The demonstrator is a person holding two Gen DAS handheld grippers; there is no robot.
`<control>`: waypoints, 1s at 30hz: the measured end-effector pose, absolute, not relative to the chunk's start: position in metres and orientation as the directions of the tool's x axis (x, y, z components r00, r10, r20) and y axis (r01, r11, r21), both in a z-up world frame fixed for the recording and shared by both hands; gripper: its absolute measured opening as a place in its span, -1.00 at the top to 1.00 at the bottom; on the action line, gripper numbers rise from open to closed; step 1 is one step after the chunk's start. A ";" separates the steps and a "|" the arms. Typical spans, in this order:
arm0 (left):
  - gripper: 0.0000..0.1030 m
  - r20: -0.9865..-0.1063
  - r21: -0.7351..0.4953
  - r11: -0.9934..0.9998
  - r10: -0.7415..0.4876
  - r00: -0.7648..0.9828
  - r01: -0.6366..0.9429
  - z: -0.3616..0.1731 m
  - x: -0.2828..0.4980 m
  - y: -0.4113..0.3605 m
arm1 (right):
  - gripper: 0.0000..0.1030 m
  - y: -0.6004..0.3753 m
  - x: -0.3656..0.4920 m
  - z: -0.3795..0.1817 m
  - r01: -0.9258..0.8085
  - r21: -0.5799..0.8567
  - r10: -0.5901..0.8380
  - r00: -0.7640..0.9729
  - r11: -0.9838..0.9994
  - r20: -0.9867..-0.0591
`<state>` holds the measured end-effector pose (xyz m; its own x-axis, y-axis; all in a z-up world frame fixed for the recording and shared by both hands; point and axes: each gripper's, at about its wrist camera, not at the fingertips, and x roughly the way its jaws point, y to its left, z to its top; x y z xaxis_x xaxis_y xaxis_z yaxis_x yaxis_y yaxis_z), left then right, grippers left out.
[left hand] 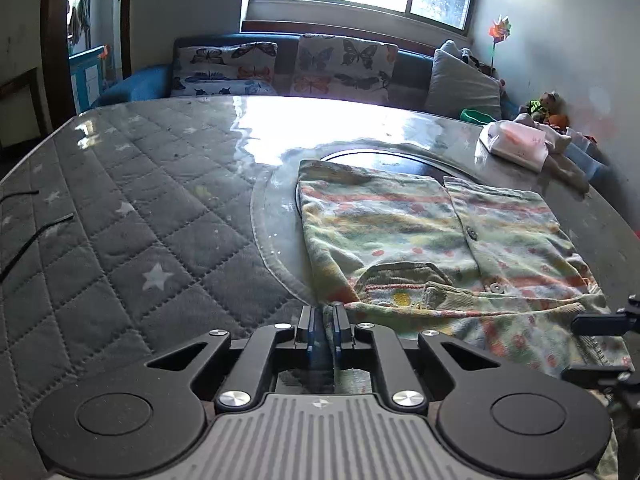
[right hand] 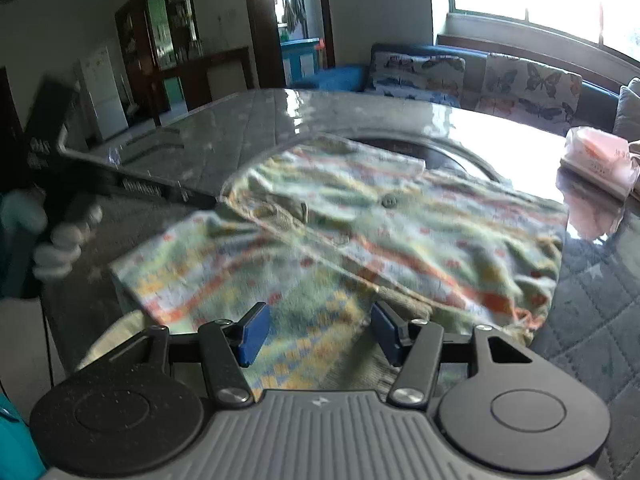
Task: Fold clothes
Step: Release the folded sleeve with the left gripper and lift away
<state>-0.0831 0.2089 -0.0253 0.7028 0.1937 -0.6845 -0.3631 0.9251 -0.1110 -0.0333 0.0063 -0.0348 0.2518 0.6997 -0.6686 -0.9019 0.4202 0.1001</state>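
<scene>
Patterned garment (left hand: 432, 232) lies spread on the quilted tabletop (left hand: 132, 216). Left gripper (left hand: 323, 326) jaws pinch its near edge. Right gripper (right hand: 318, 332) jaws stand open above the fabric. Tissue pack (left hand: 516, 142) sits well apart.

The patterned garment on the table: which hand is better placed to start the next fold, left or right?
Probably left. The left tongs are already shut on the edge of the patterned garment, ready to lift. The right tongs stand open over the cloth, gripping nothing.
</scene>
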 end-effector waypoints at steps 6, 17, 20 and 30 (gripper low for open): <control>0.69 -0.661 -0.144 0.967 0.064 0.748 -0.210 -0.009 -0.094 0.168 | -0.17 0.000 -0.047 -0.025 -0.920 0.067 0.709 0.250 0.386 -0.659; 0.46 -0.690 -0.061 0.997 -0.003 0.724 -0.054 -0.025 -0.107 0.114 | -0.18 -0.010 -0.066 -0.031 -0.929 0.006 0.680 0.267 0.371 -0.683; 0.27 -0.688 -0.058 0.996 0.006 0.726 -0.063 -0.018 -0.114 0.111 | -0.18 -0.014 -0.069 -0.028 -0.929 -0.002 0.683 0.273 0.369 -0.678; -0.02 -0.766 -0.131 0.984 -0.024 0.643 -0.120 -0.002 -0.138 0.109 | -0.29 -0.038 -0.086 -0.014 -0.939 -0.084 0.659 0.295 0.333 -0.692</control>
